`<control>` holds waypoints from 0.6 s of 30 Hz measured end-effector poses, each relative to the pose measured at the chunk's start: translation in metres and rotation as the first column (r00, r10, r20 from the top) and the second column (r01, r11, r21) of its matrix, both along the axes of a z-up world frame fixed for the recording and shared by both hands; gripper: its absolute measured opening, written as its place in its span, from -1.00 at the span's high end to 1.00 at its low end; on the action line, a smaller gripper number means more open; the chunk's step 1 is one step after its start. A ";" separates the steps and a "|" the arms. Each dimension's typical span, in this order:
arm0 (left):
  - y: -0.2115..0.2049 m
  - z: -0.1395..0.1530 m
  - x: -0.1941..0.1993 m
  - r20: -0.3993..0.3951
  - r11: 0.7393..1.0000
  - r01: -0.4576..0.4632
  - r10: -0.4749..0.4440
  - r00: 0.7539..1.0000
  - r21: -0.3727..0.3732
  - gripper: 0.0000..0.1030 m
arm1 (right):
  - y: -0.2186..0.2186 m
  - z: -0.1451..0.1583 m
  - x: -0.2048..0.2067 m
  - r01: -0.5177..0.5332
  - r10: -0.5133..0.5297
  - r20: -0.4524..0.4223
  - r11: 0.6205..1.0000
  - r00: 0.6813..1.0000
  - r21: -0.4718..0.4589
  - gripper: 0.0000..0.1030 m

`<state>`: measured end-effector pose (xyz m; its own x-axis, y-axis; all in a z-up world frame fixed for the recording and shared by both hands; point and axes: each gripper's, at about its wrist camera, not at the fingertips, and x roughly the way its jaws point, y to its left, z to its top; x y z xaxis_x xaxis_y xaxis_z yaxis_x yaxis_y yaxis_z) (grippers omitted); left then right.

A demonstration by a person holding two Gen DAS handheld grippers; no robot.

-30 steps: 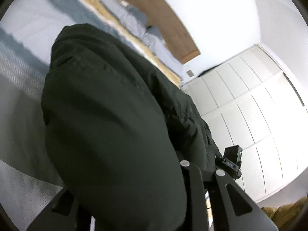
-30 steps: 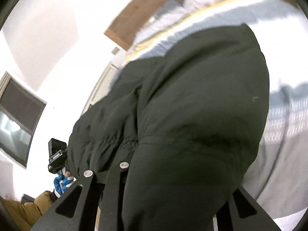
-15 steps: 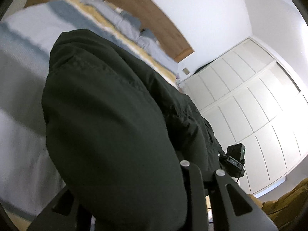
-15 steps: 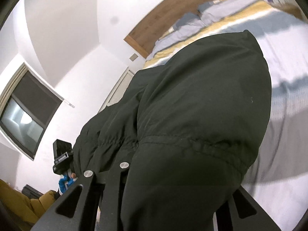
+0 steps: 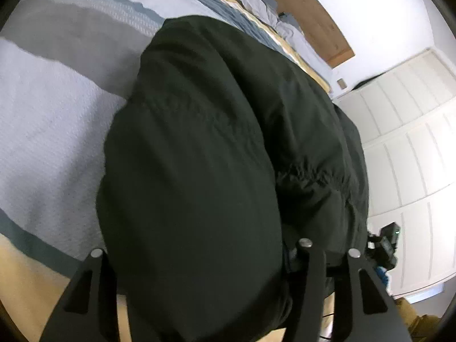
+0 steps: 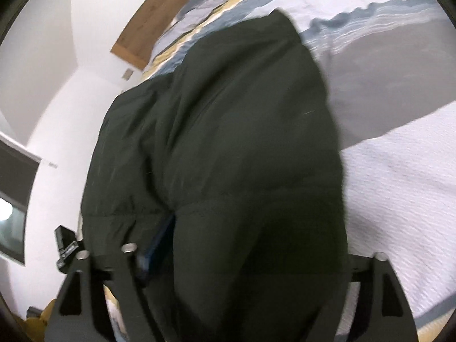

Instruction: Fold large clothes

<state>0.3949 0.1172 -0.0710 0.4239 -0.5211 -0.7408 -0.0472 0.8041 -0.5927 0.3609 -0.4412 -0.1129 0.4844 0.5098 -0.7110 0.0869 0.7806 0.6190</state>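
Both claws have just been opening w/ the coat [image 5: 199, 148] between them: left claw [image 5: 199, 252] & right claw [image 6: 250, 252] now loose. Let it drop flat on the bed [image 5: 48, 108], near the foot edge, then pull back slow.

1 dark green padded jacket [image 5: 193, 188], 2 grippers, left [image 5: 199, 252] and right [image 6: 250, 252], 1 striped bed [image 5: 51, 108]

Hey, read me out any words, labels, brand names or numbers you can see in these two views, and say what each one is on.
None can be read.
The bulky dark green padded jacket shows no label or logo.
The striped white, grey, blue and yellow bedspread carries only a woven pattern.
The small black device with a green light beyond the jacket may bear markings, but they are too small and blurred to read.
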 end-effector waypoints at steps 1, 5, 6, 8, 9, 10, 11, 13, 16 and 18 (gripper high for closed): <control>-0.001 0.007 0.003 -0.001 1.000 0.001 -0.001 1.000 0.021 -0.07 | -0.004 0.003 -0.004 0.012 -0.012 0.001 1.000 1.000 -0.010 -0.69; 0.002 0.034 0.002 0.028 0.999 -0.027 0.027 0.999 0.028 -0.08 | -0.021 0.017 -0.017 0.086 -0.085 0.012 0.994 0.996 -0.075 -0.99; 0.008 0.038 -0.001 0.033 0.999 -0.043 0.042 0.999 0.017 -0.13 | -0.028 0.020 -0.021 0.110 -0.108 0.023 0.991 0.994 -0.077 -0.99; 0.022 0.044 -0.013 0.043 0.998 -0.062 0.061 0.997 0.017 -0.16 | -0.040 0.024 -0.028 0.141 -0.139 0.025 0.987 0.990 -0.075 -0.99; 0.032 0.044 -0.021 0.048 0.997 -0.070 0.069 0.996 0.018 -0.17 | -0.042 0.026 -0.030 0.151 -0.149 0.026 0.985 0.988 -0.081 -0.99; 0.036 0.047 -0.024 0.052 0.996 -0.081 0.079 0.995 0.026 -0.18 | -0.045 0.028 -0.034 0.158 -0.156 0.028 0.984 0.987 -0.088 -0.99; 0.040 0.052 -0.026 0.058 0.995 -0.093 0.090 0.994 0.046 -0.20 | -0.045 0.032 -0.037 0.162 -0.160 0.030 0.983 0.987 -0.090 -0.99; 0.044 0.063 -0.032 0.079 0.990 -0.104 0.097 0.992 0.095 -0.22 | -0.047 0.037 -0.045 0.176 -0.173 0.037 0.979 0.984 -0.100 -0.99; 0.049 0.087 -0.052 0.130 0.975 -0.119 0.095 0.987 0.188 -0.28 | -0.042 0.045 -0.051 0.178 -0.173 0.049 0.975 0.984 -0.135 -0.99; 0.040 0.106 -0.056 0.174 0.961 -0.114 0.071 0.982 0.253 -0.37 | -0.033 0.050 -0.059 0.165 -0.157 0.059 0.971 0.986 -0.176 -0.99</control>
<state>0.3392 0.1569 0.0354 0.5861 -0.2718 -0.7633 -0.0496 0.9282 -0.3686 0.3018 -0.4737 -0.0629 0.5826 0.2890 -0.7596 0.1959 0.8571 0.4764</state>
